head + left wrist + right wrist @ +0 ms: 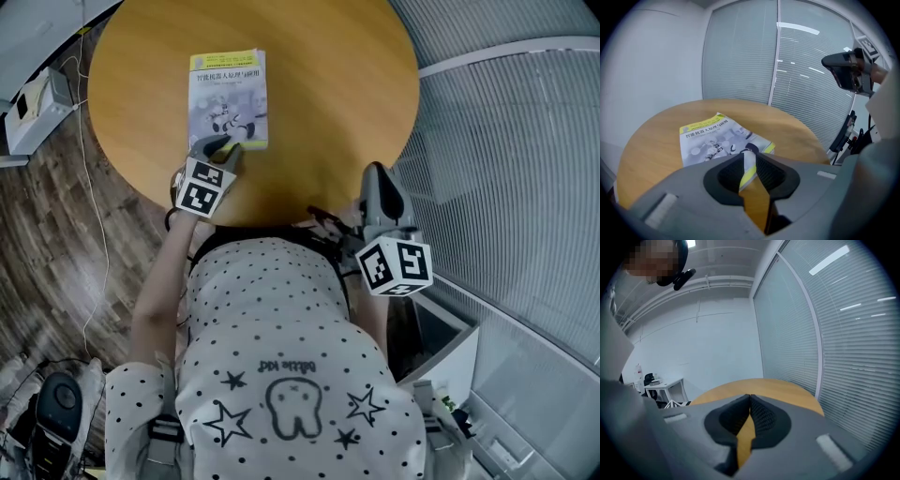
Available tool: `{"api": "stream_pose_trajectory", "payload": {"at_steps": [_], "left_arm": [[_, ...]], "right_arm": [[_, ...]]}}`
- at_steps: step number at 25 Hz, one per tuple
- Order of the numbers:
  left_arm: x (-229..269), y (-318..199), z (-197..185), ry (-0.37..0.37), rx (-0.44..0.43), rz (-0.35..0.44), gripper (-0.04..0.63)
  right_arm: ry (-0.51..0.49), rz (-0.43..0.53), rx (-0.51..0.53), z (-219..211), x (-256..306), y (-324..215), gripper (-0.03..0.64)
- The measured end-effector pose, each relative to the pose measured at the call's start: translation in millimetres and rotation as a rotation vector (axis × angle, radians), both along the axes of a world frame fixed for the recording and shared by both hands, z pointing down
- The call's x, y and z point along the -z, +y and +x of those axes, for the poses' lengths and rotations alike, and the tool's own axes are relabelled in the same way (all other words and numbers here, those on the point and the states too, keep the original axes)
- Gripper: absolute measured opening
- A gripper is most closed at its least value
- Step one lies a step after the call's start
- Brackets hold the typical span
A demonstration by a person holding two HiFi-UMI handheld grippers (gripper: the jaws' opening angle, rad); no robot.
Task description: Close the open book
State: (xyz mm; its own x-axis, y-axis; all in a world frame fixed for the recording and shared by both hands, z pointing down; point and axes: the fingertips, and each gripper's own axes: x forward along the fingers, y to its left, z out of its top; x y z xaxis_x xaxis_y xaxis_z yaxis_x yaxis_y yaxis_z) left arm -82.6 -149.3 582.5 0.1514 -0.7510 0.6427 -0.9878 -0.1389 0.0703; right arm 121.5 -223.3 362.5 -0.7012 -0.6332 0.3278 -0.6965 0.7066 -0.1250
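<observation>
The left gripper (749, 158) sits at the near edge of the book (228, 96), its jaws a narrow slit apart with nothing pinched. The book lies flat, cover up, on the round desk (328, 84). It looks thin, light and floppy, with a glossy cover that probably slides, so the free edge is the best hold. The right gripper (749, 401) is closed and empty, well apart from the book.

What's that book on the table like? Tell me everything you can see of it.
The book is a paperback lying flat and closed, front cover up, on the round wooden table, left of its middle. The cover is pale grey-white with a yellow-green band at the top, dark printed characters below it, a robot-like picture and a yellow strip along the bottom edge. The left gripper hangs over its near edge, jaws slightly apart; whether it touches the book cannot be told.
</observation>
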Motion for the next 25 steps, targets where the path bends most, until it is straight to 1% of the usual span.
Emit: {"api": "stream_pose_trajectory", "payload": {"at_steps": [3, 5, 9, 13, 16, 20, 25], "left_arm": [[22.4, 1.9, -5.6, -0.014, 0.046, 0.039, 0.034], [34.7, 0.3, -11.8, -0.019, 0.078, 0.069, 0.011], [57.7, -8.8, -24.9, -0.009, 0.132, 0.146, 0.009], [97.5, -11.0, -30.0, -0.016, 0.167, 0.232, 0.009], [127.1, -12.4, -37.3, -0.033, 0.188, 0.300, 0.009], [171.9, -6.3, -38.4, -0.076, 0.192, 0.388, 0.009], [219.0, 8.7, -44.8, -0.088, 0.234, 0.508, 0.009]], "right_arm": [[-0.003, 0.006, 0.004, 4.1, 9.1, 7.5, 0.005], [-0.006, 0.008, 0.008, 3.2, 11.3, 9.6, 0.005], [-0.010, 0.007, 0.017, -1.8, 5.1, 6.5, 0.005], [-0.018, 0.017, 0.033, 0.4, 10.4, 11.8, 0.005], [-0.024, 0.021, 0.049, -4.1, 10.7, 13.3, 0.005], [-0.027, 0.027, 0.070, -7.9, 14.3, 19.2, 0.005], [-0.036, 0.036, 0.095, -14.6, 11.6, 23.0, 0.005]]}}
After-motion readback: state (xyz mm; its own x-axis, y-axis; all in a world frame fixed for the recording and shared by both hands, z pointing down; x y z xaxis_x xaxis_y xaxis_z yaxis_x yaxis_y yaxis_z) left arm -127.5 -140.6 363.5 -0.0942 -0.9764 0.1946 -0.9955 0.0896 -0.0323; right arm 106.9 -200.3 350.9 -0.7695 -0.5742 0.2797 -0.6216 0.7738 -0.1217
